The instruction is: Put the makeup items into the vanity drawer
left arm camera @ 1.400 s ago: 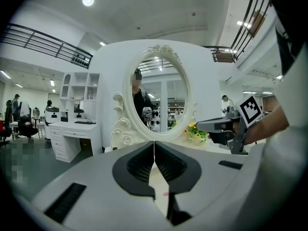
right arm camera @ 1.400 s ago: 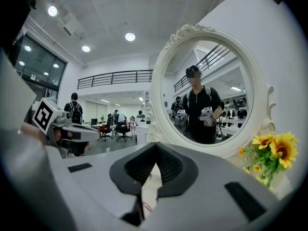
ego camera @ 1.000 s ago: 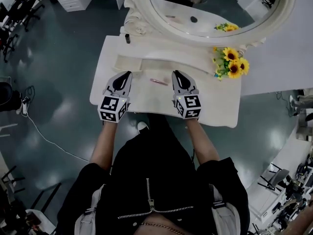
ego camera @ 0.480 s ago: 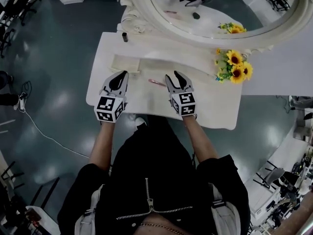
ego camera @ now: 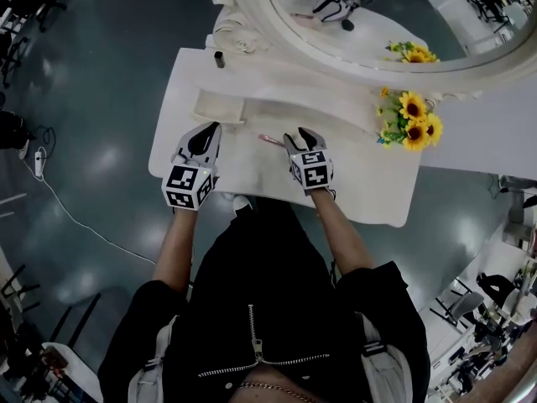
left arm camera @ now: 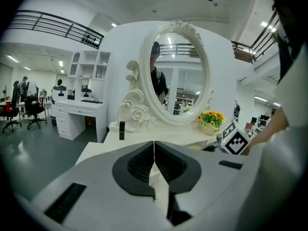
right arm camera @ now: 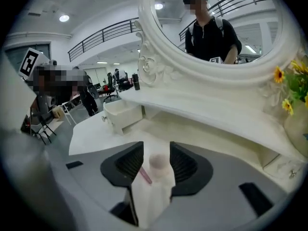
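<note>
A slim pink makeup stick (ego camera: 272,140) lies on the white vanity top (ego camera: 369,191), just right of the open drawer (ego camera: 216,106). My right gripper (ego camera: 300,134) points down at it, and its jaws have just been opening. In the right gripper view the stick (right arm camera: 146,175) and its pale round end lie between the open fingers (right arm camera: 185,165), which do not press on it. My left gripper (ego camera: 210,128) hovers near the drawer's front. Its jaws (left arm camera: 154,146) are shut on nothing. A small black lipstick (ego camera: 219,59) stands at the back left corner.
The big oval mirror (ego camera: 369,23) with its carved frame rises behind a raised shelf (ego camera: 336,86). A sunflower bunch (ego camera: 411,117) stands at the right. The person's body is close to the table's front edge. Grey floor surrounds the vanity.
My right gripper has dropped and tipped down toward the pink stick, and its jaws went from shut to open. My left gripper sank a little.
</note>
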### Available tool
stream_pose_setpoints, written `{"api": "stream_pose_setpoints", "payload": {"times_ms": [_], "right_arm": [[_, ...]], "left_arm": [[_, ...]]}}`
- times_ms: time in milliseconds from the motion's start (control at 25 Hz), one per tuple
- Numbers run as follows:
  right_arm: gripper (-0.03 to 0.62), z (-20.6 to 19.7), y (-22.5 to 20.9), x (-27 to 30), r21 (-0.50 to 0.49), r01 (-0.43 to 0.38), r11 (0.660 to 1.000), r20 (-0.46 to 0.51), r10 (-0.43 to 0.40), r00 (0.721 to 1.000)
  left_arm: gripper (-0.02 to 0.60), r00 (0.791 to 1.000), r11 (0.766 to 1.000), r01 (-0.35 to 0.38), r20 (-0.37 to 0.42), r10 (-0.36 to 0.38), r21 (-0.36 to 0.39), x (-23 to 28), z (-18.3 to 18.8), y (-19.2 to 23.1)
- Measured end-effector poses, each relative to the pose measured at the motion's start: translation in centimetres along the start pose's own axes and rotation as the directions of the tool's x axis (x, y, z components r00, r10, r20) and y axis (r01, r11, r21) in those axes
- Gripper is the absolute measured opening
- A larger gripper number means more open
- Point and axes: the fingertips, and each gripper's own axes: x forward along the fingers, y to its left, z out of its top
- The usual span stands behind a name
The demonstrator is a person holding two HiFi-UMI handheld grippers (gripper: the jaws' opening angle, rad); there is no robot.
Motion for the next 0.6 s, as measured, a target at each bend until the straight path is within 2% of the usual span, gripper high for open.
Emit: {"api": "stream_pose_setpoints", "payload": {"times_ms": [160, 240, 600], "right_arm": [[0.158, -1.2, -0.2, 0.6, -0.016, 0.005, 1.000, -0.044, -0.006, 0.999], [0.127, -1.6, -0.3, 0.6, -0.030, 0.015, 0.999, -0.055, -0.016, 0.998], [0.086, -1.8, -0.1, 0.6, -0.059, 0.036, 0.998, -0.069, -0.040, 0.997]], "left_arm": [[0.021, 1.000, 1.000, -0.010, -0.006, 0.010, -0.007, -0.2, -0.3, 0.1], [0.021, 1.000, 1.000, -0.016, -0.007, 0.016, -0.009, -0.4, -0.5, 0.2], [0.021, 0.999, 0.999, -0.039, -0.001, 0.039, -0.018, -1.7, -0.9, 0.6]]}}
